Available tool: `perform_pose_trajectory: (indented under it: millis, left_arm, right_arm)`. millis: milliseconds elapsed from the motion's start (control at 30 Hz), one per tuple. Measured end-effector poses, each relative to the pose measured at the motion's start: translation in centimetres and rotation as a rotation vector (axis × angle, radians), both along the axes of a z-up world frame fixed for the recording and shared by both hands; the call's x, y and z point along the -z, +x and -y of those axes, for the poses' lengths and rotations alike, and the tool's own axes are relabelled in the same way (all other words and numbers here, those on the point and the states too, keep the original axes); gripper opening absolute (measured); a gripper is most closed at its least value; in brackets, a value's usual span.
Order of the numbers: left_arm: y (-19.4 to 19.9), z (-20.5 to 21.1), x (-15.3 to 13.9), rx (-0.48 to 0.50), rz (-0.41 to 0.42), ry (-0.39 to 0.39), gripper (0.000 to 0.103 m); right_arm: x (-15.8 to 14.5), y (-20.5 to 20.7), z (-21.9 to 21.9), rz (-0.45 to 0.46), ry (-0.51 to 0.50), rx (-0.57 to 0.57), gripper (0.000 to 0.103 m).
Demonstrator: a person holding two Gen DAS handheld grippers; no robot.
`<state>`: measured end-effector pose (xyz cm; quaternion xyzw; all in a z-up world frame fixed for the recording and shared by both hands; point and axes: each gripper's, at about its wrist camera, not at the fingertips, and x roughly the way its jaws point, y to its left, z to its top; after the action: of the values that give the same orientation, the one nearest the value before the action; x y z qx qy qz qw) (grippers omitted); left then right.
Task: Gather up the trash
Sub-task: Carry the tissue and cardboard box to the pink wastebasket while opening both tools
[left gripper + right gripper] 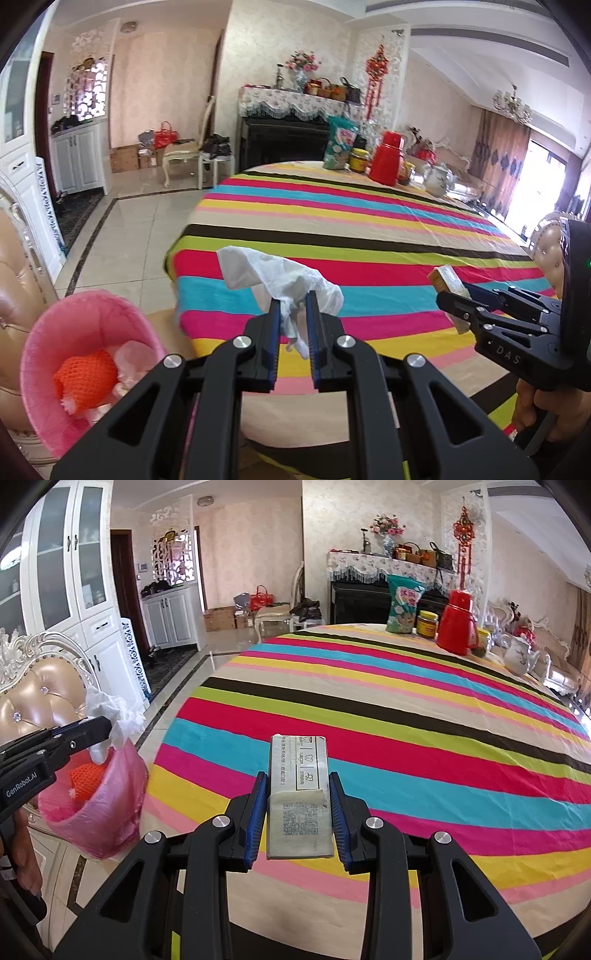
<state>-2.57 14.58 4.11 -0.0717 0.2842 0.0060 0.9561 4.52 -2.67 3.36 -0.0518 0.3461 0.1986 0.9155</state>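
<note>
My left gripper (292, 301) is shut on a crumpled white tissue (280, 277), held above the near edge of the striped table. The same left gripper (105, 728) with the tissue (118, 716) shows in the right wrist view, just above the pink-lined trash bin (110, 805). The bin (55, 332) stands beside the table at lower left, with an orange foam net (88, 380) and pale scraps inside. My right gripper (298, 775) is shut on a small grey carton (298, 775) with a printed code, over the table. The left wrist view shows that right gripper (448, 293) and the carton (445, 278) at the right.
The round table's striped cloth (406, 738) carries a snack bag (404, 603), a jar (426, 624), a red thermos (456, 622) and a white teapot (519, 657) at its far side. A padded chair (40, 690) stands behind the bin. Tiled floor (140, 221) lies left of the table.
</note>
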Motion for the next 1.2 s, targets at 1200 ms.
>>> perform_pose_trajectory:
  millis: [1200]
  left_arm:
    - [-11.6, -18.3, 0.1, -0.409, 0.012, -0.023, 0.014]
  right_arm:
    - [0.2, -4.4, -24.9, -0.081, 0.056, -0.544, 0.033]
